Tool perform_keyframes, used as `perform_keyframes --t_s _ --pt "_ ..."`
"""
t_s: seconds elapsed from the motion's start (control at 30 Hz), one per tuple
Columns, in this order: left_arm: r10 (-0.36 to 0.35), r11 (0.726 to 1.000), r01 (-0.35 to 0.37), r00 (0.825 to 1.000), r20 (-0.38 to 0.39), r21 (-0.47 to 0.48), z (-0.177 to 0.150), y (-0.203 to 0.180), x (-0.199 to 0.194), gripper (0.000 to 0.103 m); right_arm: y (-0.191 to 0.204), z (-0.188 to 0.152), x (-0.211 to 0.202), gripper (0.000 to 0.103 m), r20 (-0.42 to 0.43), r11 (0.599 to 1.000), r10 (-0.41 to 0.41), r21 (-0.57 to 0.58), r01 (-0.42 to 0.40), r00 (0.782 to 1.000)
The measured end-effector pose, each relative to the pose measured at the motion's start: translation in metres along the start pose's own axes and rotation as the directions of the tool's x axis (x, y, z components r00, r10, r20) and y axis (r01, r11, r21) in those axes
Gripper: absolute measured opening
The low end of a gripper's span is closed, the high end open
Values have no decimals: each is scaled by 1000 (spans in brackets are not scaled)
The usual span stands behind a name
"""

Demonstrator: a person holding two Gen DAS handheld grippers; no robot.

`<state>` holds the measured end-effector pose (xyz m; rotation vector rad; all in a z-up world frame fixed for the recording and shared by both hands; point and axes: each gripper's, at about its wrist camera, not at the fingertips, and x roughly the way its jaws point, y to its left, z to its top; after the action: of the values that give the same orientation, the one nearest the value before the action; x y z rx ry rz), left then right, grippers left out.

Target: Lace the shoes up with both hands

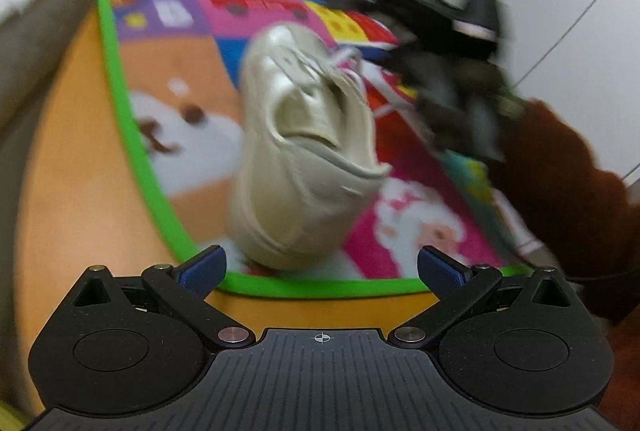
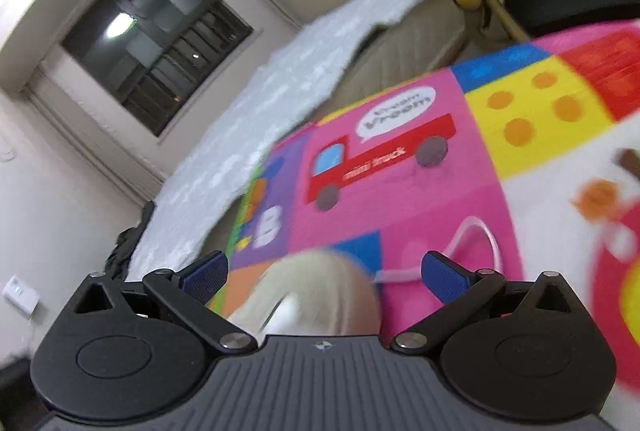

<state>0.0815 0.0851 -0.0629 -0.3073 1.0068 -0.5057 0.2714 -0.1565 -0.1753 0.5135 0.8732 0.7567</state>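
A beige sneaker (image 1: 304, 151) lies on a colourful play mat (image 1: 192, 31), heel end toward my left gripper (image 1: 320, 267), which stands open just short of it. White laces (image 1: 352, 67) trail from the shoe's far end toward the right gripper (image 1: 460, 99), a dark blur beside the shoe whose jaws are unreadable there. In the right wrist view my right gripper (image 2: 324, 271) is open, with the rounded beige shoe (image 2: 320, 291) just below and between its fingers. A white lace (image 2: 476, 231) loops on the mat past the right fingertip. Both views are motion-blurred.
The mat (image 2: 400, 191) has a green border and lies on an orange floor (image 1: 72, 171). A pale fuzzy blanket (image 2: 256, 111) over a sofa edge lies beyond it. A reddish-brown sleeve (image 1: 560, 171) is at the right. A dark window (image 2: 156, 39) sits on the wall.
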Motion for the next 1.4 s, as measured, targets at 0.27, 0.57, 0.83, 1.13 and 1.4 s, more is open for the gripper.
perform_keyframes --t_s 0.27,0.57,0.83,1.13,1.4 --pt "12 1000 -13 1000 -29 -14 11 13 29 103 10 -17 7 103 -24 991 117 74 -115 993" --pt "16 994 -28 994 110 110 48 13 9 103 14 -92 -109 103 -48 996 69 61 -66 996" --pt "97 977 -134 973 211 168 74 6 -11 103 38 -114 -172 102 195 963 -224 -109 248 955" --pt "83 928 -137 983 165 348 28 -30 -6 103 33 -58 -72 34 -48 898 -320 -333 287 946" --pt "79 934 -129 984 158 333 21 -17 3 103 34 -78 -54 5 -94 801 -454 -479 360 886"
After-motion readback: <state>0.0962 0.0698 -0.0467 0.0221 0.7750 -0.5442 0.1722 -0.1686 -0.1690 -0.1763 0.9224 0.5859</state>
